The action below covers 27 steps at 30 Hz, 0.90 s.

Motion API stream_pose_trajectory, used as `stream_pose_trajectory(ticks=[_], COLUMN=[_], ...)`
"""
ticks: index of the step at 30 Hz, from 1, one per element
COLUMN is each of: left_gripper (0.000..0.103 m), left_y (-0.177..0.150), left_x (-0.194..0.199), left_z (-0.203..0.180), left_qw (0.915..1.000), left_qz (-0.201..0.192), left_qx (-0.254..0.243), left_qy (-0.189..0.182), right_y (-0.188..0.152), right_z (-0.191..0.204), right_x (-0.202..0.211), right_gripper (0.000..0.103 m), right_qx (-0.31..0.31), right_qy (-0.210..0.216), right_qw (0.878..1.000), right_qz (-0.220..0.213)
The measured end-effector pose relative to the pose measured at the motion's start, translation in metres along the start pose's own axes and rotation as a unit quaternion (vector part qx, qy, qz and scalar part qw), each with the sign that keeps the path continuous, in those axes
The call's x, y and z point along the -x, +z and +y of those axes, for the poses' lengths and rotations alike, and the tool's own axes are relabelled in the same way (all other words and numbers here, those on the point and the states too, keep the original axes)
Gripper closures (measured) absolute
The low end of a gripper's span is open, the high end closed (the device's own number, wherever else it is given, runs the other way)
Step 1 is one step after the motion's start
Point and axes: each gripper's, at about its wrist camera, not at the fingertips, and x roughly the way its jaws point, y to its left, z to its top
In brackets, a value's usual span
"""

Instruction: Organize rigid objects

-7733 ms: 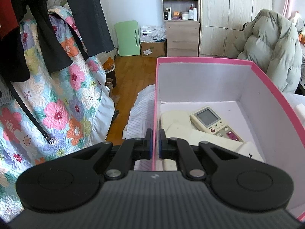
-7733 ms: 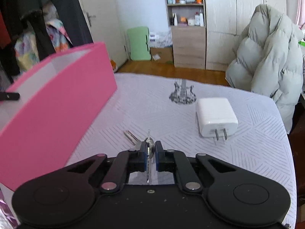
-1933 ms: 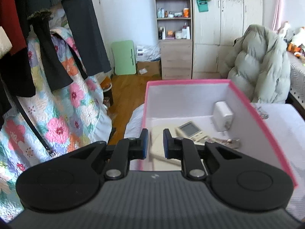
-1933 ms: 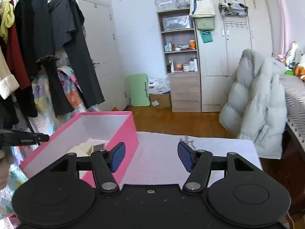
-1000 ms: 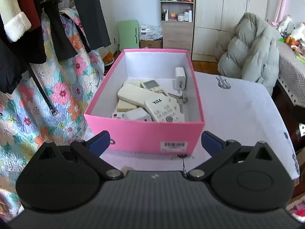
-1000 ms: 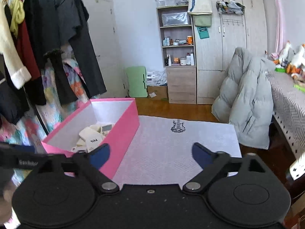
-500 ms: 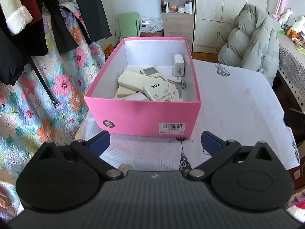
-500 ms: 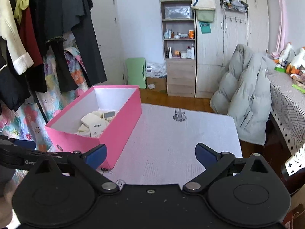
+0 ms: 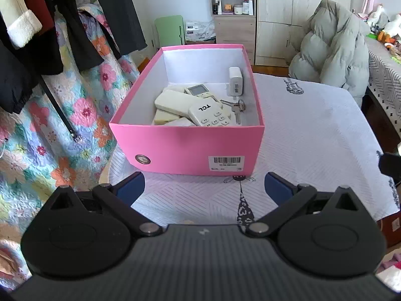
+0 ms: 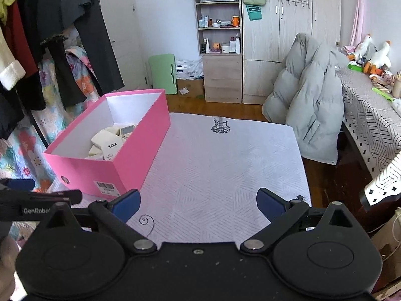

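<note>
the left gripper (image 9: 202, 185) is held level and low, its two blue-padded fingers (image 9: 130, 184) spread wide apart with nothing between them. the right gripper (image 10: 198, 200) is likewise held level, jaws wide, its blue pads (image 10: 270, 203) well apart and gripping nothing. in the right wrist view the left gripper's black body shows at the left edge, just beside the right one, with part of a hand (image 10: 6, 258) under it. the two grippers face roughly the same way.

A pink box (image 9: 185, 148) with white inside is seen at 12 o'clock; a white chevron-patterned cloth (image 9: 308, 135) covers the table; blue-padded fingers (image 9: 131, 188).
</note>
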Motion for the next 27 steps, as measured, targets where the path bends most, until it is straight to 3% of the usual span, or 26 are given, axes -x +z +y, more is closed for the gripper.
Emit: stream_pose_trajectory(ticks=[27], left_gripper=[0.0], left_y=[-0.007], left_x=[0.003], left_z=[-0.01], left_qw=[0.9995], left_qz=[-0.027], left_qx=[-0.014], left_qy=[-0.011], right_y=[-0.003], right_z=[-0.003], right_x=[0.013], right_gripper=[0.002], right_qx=[0.03], right_qy=[0.001], right_qw=[0.998], right_qz=[-0.062])
